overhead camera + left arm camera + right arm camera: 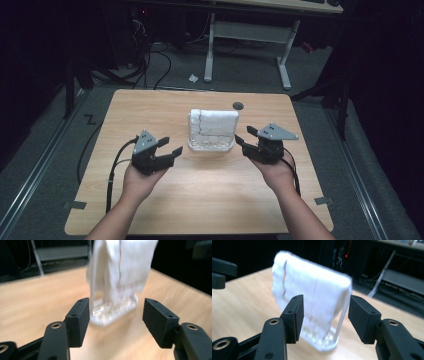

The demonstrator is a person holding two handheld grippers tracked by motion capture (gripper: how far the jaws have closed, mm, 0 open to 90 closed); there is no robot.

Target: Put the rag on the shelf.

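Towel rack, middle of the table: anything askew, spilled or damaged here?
Nothing stands out. The white towel hangs over the upright white rack, whose base sits flat on the table. Both hand-held grippers, left and right, flank it with jaws open, touching nothing.

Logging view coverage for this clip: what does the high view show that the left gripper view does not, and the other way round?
High view alone: both hands, the left gripper and right gripper flanking the rack, the whole table, the floor beyond. Left gripper view alone: a close, blurred look between its own open jaws at the rack's slotted base. Both share the white towel draped over the white rack on the wooden tabletop.
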